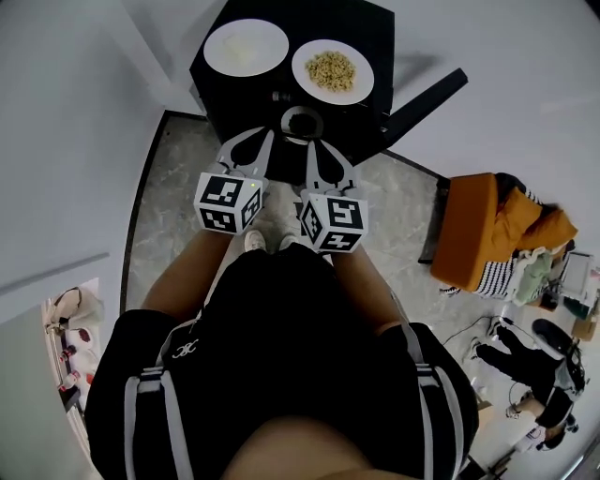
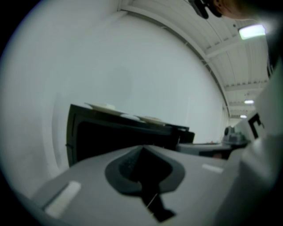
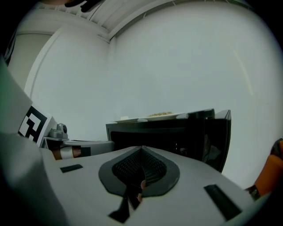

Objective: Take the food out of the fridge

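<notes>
Both claws were pressed together with nothing between them. In the head view, the left gripper (image 1: 265, 141) and the right gripper (image 1: 314, 150) were held side by side in front of the person, their tips pointing at the near edge of a low black fridge (image 1: 366, 28). Two white plates sat on top of the fridge. The left plate (image 1: 246, 47) carried something pale, and the right plate (image 1: 333, 70) held a heap of yellowish food (image 1: 330, 68). A small dark round dish (image 1: 302, 122) showed at the fridge's near edge, just beyond the tips, though I could not tell what it rested on. The fridge door (image 1: 427, 98) stood swung out to the right. Farther right on the grey floor (image 1: 178, 187) lay an orange bundle (image 1: 478, 230).

In the left gripper view, the left gripper (image 2: 141, 150) had its jaws meeting along one line, empty. Beyond it was the fridge (image 2: 115, 137) with its dark open front. The plates lay along its top edge against the white wall (image 2: 132, 66).

In the right gripper view, the right gripper (image 3: 141, 150) was likewise closed on nothing. The fridge (image 3: 154, 132) stood ahead with its door (image 3: 216, 137) open at the right. The food (image 3: 161, 114) was a low mound on the top.
</notes>
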The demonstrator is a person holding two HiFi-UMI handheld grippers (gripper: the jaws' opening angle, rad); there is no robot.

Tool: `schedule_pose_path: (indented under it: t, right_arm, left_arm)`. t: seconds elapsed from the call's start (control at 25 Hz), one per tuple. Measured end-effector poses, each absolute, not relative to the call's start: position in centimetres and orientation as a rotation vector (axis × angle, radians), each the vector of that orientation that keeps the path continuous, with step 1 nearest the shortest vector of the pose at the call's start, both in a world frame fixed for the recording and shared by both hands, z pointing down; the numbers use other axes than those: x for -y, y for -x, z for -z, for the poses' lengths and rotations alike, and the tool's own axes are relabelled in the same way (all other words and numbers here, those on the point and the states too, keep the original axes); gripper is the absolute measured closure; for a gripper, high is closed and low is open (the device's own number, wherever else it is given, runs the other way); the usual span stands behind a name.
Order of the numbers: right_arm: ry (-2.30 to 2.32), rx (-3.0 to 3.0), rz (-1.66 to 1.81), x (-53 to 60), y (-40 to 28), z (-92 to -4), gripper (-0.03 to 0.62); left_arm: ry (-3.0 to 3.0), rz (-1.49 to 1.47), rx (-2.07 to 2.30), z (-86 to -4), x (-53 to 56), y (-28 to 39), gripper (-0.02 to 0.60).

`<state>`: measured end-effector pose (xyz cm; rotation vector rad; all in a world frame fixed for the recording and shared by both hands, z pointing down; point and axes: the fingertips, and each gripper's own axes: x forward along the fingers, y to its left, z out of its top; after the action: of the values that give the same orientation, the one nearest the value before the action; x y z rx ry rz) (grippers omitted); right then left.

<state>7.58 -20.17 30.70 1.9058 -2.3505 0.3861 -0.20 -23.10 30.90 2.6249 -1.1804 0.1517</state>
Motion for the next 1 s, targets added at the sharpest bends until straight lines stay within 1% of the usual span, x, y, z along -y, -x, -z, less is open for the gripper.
schedule_pose_path:
  t: [0.36,0.56,0.72,0.88,1.0]
  right_arm:
    - [-1.842,2.358,-0.478,19.6,-7.2,-38.4,0.597]
    - [-1.899,2.393,-0.524,19.5,-7.8,-48.7,0.597]
    - [-1.983,2.422,-0.49,20.1,-8.4,-58.2,0.597]
    - [-2.107,2.476,-0.476,21.7,-8.9,-65.3,0.597]
    - [-2.24,2.526,-0.569,22.9,-9.6,-69.2,0.597]
  left_arm:
    - [-2.56,-0.18,1.2,-37.5,21.9,0.5,0.58]
    - [-2.558,-0.108,1.249,-47.1,22.1,0.8,0.58]
    - [-2.602,-0.039,1.281,-55.6,22.9,0.7,0.58]
    - [-2.683,0.057,1.308,-61.3,23.8,0.3,0.58]
    - [-2.688,0.115,1.343,-64.5,24.3,0.9,0.58]
